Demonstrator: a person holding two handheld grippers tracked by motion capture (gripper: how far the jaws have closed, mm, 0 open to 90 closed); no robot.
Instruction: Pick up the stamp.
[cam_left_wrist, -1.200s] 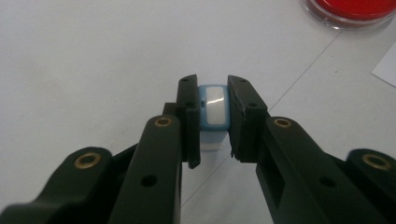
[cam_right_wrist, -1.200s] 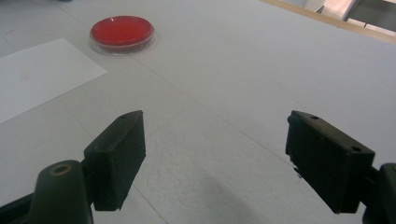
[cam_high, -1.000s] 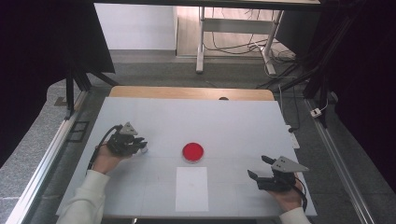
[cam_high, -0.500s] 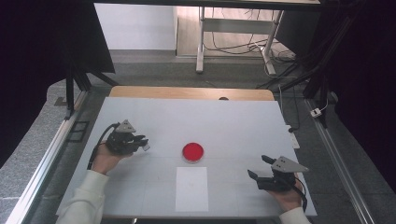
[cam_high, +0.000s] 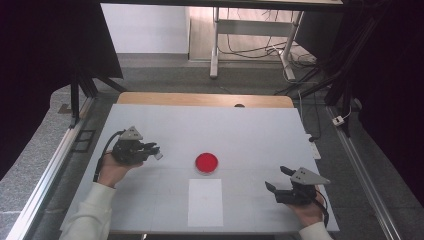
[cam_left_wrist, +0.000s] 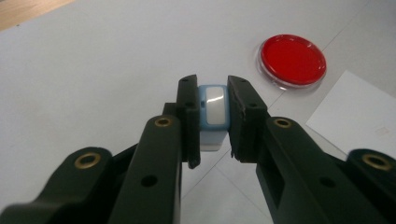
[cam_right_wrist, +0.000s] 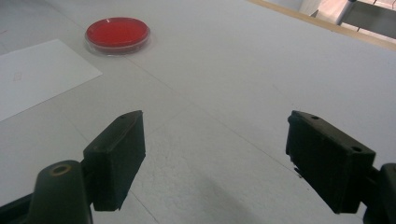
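Observation:
My left gripper (cam_high: 156, 151) hovers over the left part of the white table, shut on a small light-blue block with a white face (cam_left_wrist: 214, 116). In the left gripper view the two black jaws press on its sides. A round red dish with a clear rim (cam_high: 206, 162) (cam_left_wrist: 292, 59) (cam_right_wrist: 117, 33) lies at the table's middle, to the right of that gripper. My right gripper (cam_high: 276, 178) (cam_right_wrist: 215, 154) rests near the front right corner. Its jaws stand wide open with nothing between them.
A white sheet of paper (cam_high: 205, 201) (cam_right_wrist: 37, 70) lies flat just in front of the dish. The white tabletop (cam_high: 240, 130) ends in a wooden strip (cam_high: 200, 99) at the far side. Metal rails run along both sides, with a stand and cables beyond.

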